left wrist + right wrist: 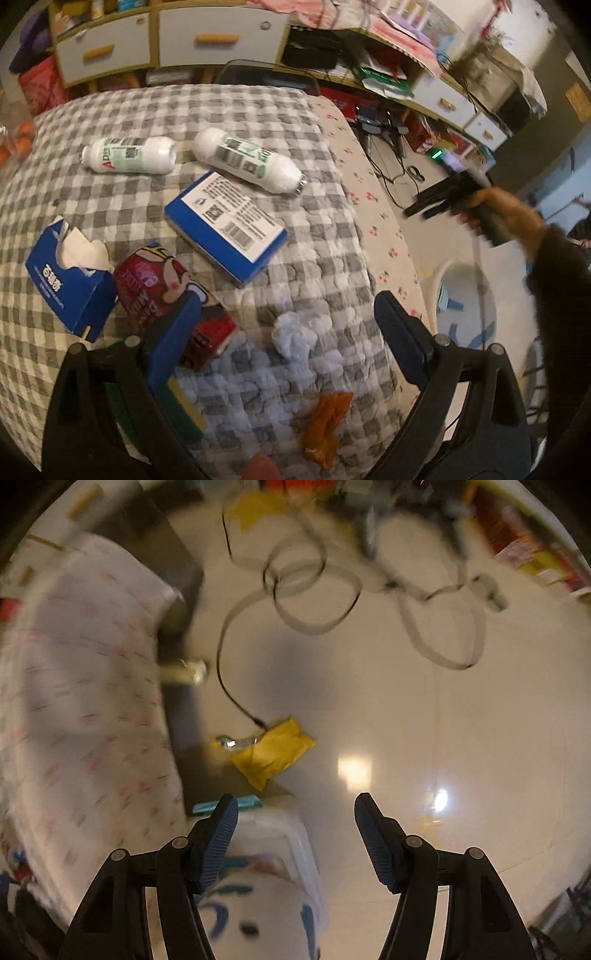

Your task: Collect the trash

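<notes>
In the left wrist view trash lies on a grey checked quilt point(258, 110): two white bottles point(129, 154) point(248, 159), a blue and white box point(226, 227), a torn blue tissue box point(68, 284), a red milk carton point(170, 295), a crumpled white tissue point(294, 338) and an orange wrapper point(325, 424). My left gripper point(284, 325) is open, its jaws standing either side of the tissue, above it. My right gripper point(295, 827) is open and empty over the floor, above the rim of a white bin point(295, 849). It also shows held out at the right in the left wrist view point(436, 201).
The white bin point(443, 273) stands on the floor beside the bed. A yellow wrapper point(273, 753) and loose cables point(295, 590) lie on the floor. Drawers and cluttered shelves point(207, 37) stand behind the bed.
</notes>
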A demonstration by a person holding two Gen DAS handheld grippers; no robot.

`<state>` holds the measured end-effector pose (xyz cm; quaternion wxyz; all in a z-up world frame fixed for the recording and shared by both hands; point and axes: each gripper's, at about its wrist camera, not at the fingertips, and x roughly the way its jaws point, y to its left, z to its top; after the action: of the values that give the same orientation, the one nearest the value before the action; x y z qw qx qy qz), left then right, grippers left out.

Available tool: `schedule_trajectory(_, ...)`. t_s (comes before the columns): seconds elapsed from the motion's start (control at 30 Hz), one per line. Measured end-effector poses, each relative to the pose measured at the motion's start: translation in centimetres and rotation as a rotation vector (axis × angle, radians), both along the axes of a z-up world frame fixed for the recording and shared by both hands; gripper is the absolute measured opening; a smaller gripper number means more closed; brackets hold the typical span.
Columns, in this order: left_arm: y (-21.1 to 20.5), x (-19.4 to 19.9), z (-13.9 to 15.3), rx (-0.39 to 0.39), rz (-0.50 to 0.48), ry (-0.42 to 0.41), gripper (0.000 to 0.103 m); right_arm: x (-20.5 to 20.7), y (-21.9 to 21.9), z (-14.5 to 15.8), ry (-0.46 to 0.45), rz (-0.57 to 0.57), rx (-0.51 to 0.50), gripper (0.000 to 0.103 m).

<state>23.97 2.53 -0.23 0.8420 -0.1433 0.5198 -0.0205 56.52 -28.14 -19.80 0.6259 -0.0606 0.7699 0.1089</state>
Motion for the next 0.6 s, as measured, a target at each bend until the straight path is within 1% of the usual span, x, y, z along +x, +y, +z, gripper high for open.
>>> schedule_trajectory(0.1, 0.7, 0.5, -0.3, -0.013, 0.027, -0.002, 0.095, 0.9, 2.2, -5.1, 0.053, 0.101, -0.043, 0.067)
schedule_trajectory(0.17, 1.0, 0.8, -0.6, -0.017, 0.044, -0.001, 0.095, 1.0, 3.3, -8.4, 0.09, 0.148, -0.034, 0.067)
schedule_trajectory(0.27, 1.5, 1.1, -1.1, -0.027, 0.058, 0.001, 0.095, 1.0, 4.5, -12.2, 0.126, 0.192, -0.006, 0.067)
schedule_trajectory(0.37, 1.5, 1.2, -0.9, -0.001, 0.064, -0.013, 0.095, 0.5, 5.1, -14.7, 0.149, 0.24, -0.034, 0.067)
schedule_trajectory(0.47, 1.1, 1.4, -0.5, 0.058, 0.044, -0.039, 0.095, 0.2, 5.3, -16.3, 0.129, 0.286, -0.086, 0.067)
schedule_trajectory(0.6, 1.0, 1.8, 0.0, 0.037, 0.035, -0.064, 0.095, -0.3, 5.5, -18.5, 0.126, 0.319, -0.112, 0.067)
